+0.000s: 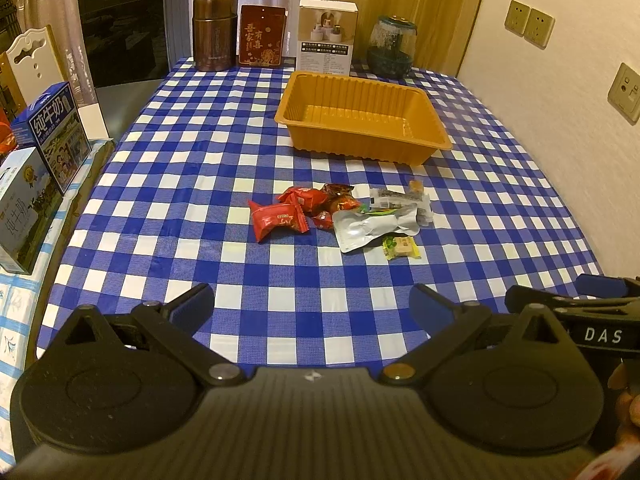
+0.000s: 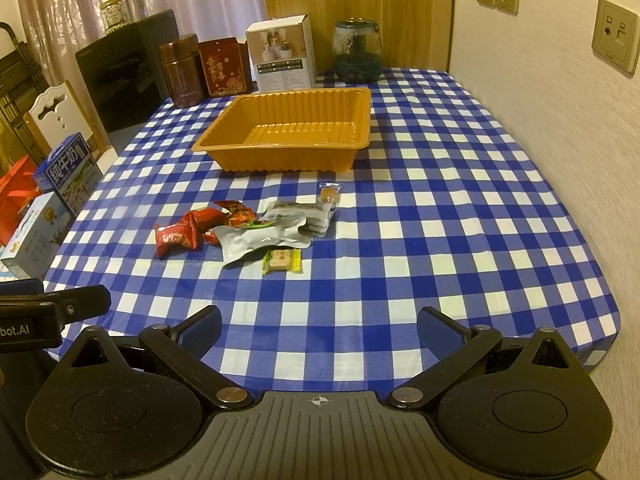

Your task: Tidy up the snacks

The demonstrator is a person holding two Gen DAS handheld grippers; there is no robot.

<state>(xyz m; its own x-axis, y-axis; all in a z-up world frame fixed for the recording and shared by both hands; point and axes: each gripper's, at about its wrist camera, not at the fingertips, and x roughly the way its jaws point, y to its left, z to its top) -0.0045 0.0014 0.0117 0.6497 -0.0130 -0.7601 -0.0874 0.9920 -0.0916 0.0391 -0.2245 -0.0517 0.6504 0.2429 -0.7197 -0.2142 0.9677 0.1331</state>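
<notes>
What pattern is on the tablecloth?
Blue-and-white checked tablecloth: the pattern is a gingham check, clearest in the right wrist view.

Both wrist cameras are looking forward from the near worktop [image 1: 320,280] edge, left beside right, sharing the snack pile [image 2: 248,232] and orange tray [image 1: 360,116] beyond.

The silver pouch [image 1: 374,227] overlaps part of the pile, hiding the edges of the red wrappers [image 1: 308,208] and of the clear packet [image 1: 400,200] behind it. Print on these packets is too small to read. The milk cartons [image 1: 28,200] are cut off by the left picture edge. A hand [image 1: 626,400] shows only partly at the right edge. In the right wrist view, the left tool [image 2: 48,312] is cut by the left edge; its lettering reads only in part.
</notes>
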